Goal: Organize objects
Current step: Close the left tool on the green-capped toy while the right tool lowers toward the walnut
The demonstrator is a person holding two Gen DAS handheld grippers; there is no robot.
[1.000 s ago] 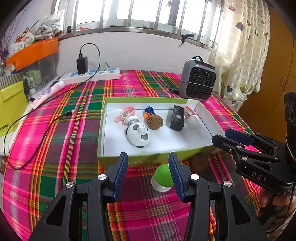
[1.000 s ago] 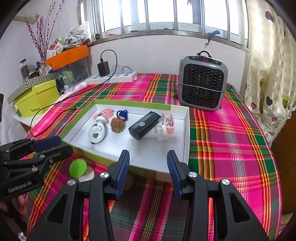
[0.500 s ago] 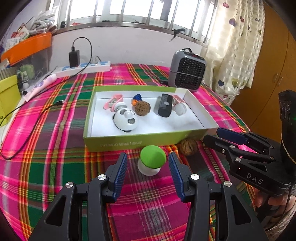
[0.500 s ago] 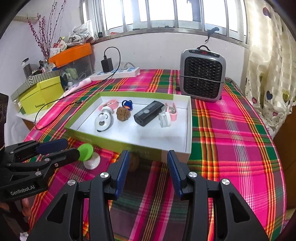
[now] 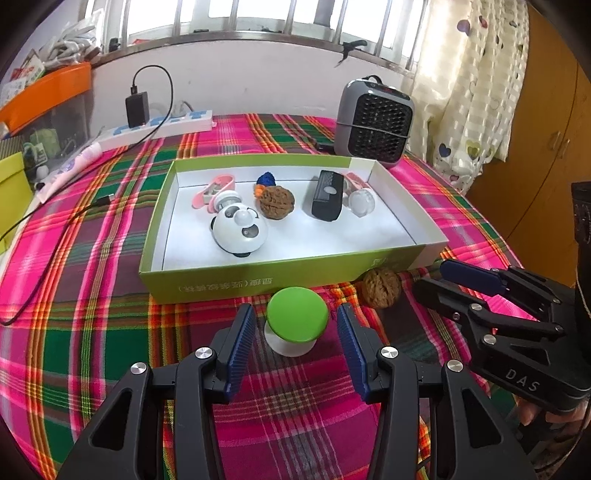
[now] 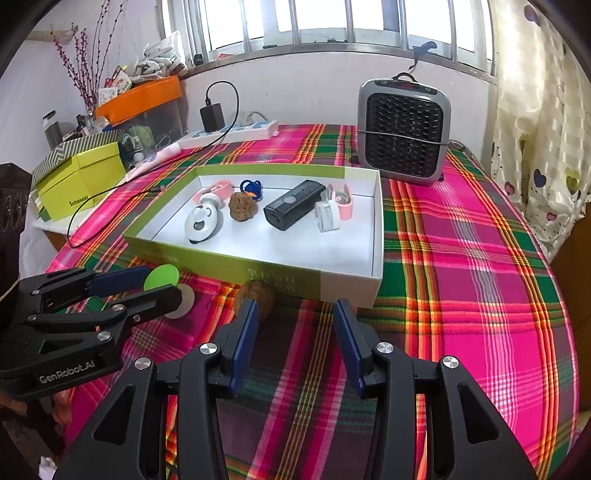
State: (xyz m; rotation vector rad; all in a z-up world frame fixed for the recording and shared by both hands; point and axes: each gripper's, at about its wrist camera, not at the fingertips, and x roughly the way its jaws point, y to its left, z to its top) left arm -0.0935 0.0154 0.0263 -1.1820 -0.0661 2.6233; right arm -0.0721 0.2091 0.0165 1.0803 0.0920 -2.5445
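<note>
Left wrist view: mushroom (image 5: pixel 296 319) between released jaws of left gripper (image 5: pixel 296 349).
Right gripper (image 6: pixel 295 347): jaws released, walnut (image 6: pixel 256 296) near.

Left gripper (image 5: pixel 295 325): lower and nearer than a second ago; green-capped mushroom toy (image 5: pixel 296 314) now framed between the blue pads (image 5: pixel 241 343), gaps either side. Loose walnut (image 5: pixel 381 287) newly unobscured beside the box (image 5: pixel 258 280).

Bright daylight from the barred window (image 5: pixel 258 14) at twelve o'clock blows out its panes; fisheye edges bend and darken.
</note>
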